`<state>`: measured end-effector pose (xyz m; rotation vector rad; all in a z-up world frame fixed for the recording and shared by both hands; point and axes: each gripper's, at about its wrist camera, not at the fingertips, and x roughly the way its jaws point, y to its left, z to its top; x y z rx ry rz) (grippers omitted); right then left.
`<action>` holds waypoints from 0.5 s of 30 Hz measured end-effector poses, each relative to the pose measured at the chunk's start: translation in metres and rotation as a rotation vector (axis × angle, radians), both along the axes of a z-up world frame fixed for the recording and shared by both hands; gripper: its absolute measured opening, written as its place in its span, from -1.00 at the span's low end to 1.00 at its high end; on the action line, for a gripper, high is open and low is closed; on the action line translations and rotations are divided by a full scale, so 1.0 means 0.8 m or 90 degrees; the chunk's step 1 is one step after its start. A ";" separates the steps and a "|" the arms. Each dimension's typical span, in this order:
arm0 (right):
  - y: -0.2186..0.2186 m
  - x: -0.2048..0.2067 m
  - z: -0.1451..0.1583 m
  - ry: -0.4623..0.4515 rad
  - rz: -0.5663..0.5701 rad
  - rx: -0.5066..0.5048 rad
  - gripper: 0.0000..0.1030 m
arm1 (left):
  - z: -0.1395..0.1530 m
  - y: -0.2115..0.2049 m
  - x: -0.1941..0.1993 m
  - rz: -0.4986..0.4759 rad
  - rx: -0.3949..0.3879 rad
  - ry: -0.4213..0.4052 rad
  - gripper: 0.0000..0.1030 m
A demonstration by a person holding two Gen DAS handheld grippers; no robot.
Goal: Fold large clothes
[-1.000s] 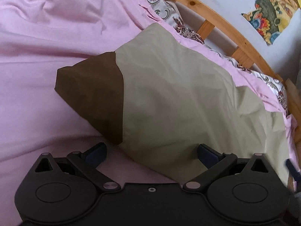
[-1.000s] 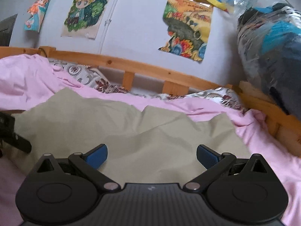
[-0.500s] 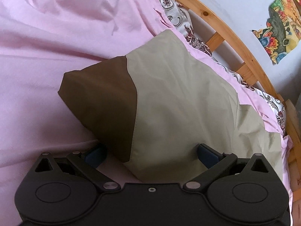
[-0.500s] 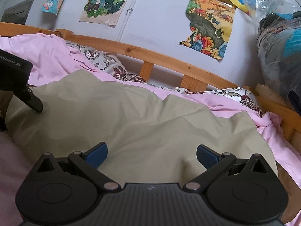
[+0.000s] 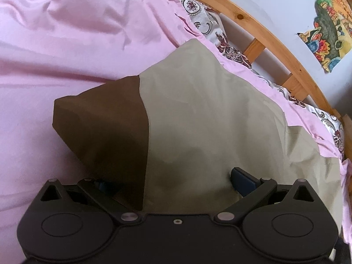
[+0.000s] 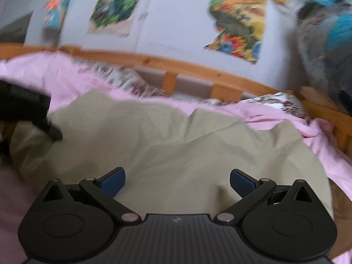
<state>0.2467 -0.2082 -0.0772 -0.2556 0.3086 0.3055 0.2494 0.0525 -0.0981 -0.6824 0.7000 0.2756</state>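
Lying across the pink bedsheet (image 5: 66, 50), the khaki cloth (image 5: 209, 114) with its brown panel (image 5: 105, 123) is thin woven fabric, and I judge it light, limp and liable to slide over the sheet when pulled. It will not hold a crease unaided, so each fold should be laid flat and smoothed.

Left gripper (image 5: 171, 182): the jaws are spread wide and straddle the near edge of the cloth at the seam between brown and khaki. The left finger is largely hidden under the brown panel; the right finger (image 5: 242, 180) rests on the khaki. Nothing is pinched yet.

Right gripper (image 6: 177, 181): jaws also spread wide, poised over the near khaki edge, holding nothing (this view is motion-blurred, so contact with the cloth cannot be confirmed).

Recommended hold: the near hem, one gripper towards each corner, pinching all layers together.

Obstructions: the wooden bed rail (image 6: 198, 68) and a patterned pillow (image 5: 231, 50) border the far side. A plastic-wrapped bundle (image 6: 325, 44) stands at the right. The two grippers work close together, so collision is a risk.
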 end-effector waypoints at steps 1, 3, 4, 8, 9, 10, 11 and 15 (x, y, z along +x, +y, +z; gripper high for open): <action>-0.004 -0.004 0.003 -0.020 -0.025 0.007 0.99 | 0.001 -0.001 0.000 0.005 0.004 -0.002 0.93; -0.006 -0.007 0.005 -0.036 -0.054 0.002 0.99 | 0.001 -0.002 -0.003 0.014 0.013 -0.007 0.85; -0.005 -0.004 0.005 -0.029 -0.055 -0.006 0.99 | 0.002 -0.001 -0.005 0.017 0.018 -0.010 0.75; -0.003 -0.003 0.003 -0.023 -0.048 -0.012 0.99 | 0.007 -0.005 -0.011 0.038 0.028 -0.030 0.45; -0.003 -0.003 0.003 -0.023 -0.047 -0.013 0.99 | 0.011 -0.010 -0.010 0.034 0.041 -0.034 0.28; -0.002 -0.001 0.003 -0.018 -0.047 -0.015 0.99 | 0.016 -0.017 -0.007 0.026 0.065 -0.033 0.19; -0.003 0.002 0.004 -0.013 -0.046 -0.017 0.99 | 0.023 -0.024 -0.005 0.017 0.092 -0.032 0.11; 0.000 0.002 0.010 -0.009 -0.039 -0.046 0.99 | 0.046 -0.044 -0.003 -0.024 0.153 -0.069 -0.45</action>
